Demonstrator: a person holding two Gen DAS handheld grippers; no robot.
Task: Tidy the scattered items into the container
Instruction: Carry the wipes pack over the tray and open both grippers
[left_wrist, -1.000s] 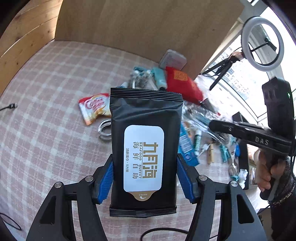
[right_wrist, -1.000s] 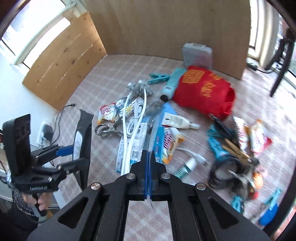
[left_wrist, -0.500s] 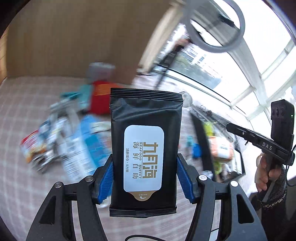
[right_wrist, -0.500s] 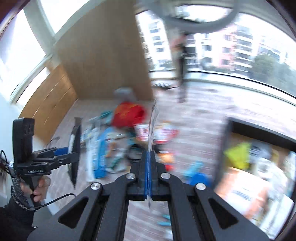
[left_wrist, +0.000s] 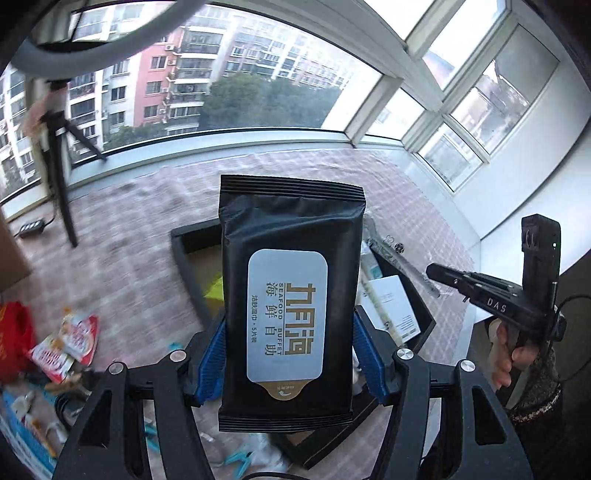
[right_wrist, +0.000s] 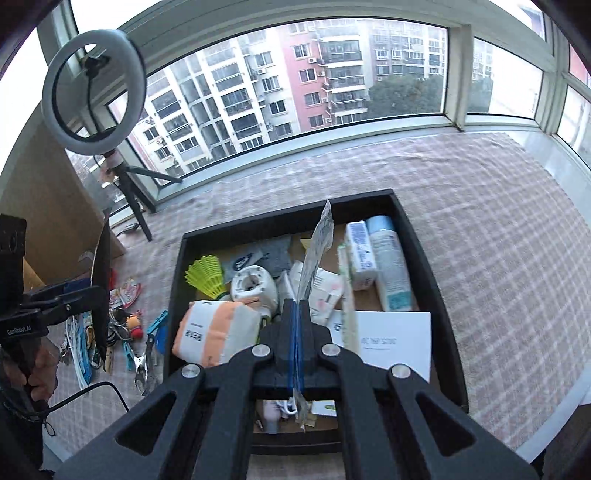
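Note:
My left gripper (left_wrist: 290, 354) is shut on a black wet-wipes pack (left_wrist: 291, 258) with a silver label, held upright between the blue pads. Behind the pack lies the black tray (left_wrist: 184, 236), partly hidden by it. My right gripper (right_wrist: 295, 314) is shut on a thin clear flat packet (right_wrist: 317, 251), seen edge-on, and hovers over the near half of the black tray (right_wrist: 424, 258). The tray holds several items: a yellow shuttlecock (right_wrist: 208, 275), a tissue pack (right_wrist: 218, 332), a blue-white bottle (right_wrist: 391, 266) and a white card (right_wrist: 391, 339). At the left edge the left gripper (right_wrist: 85, 295) holds the pack beside the tray.
Scattered items remain on the checked cloth left of the tray: clips, cables and snack packets (right_wrist: 125, 332), red packets (left_wrist: 66, 343). A ring light on a tripod (right_wrist: 94, 88) stands at the back left by the window. A cardboard panel (right_wrist: 44, 206) is on the left.
Both views have swung from the scattered pile to the tray by the window. Each gripper has carried its item along, and the right one now hangs above the tray.

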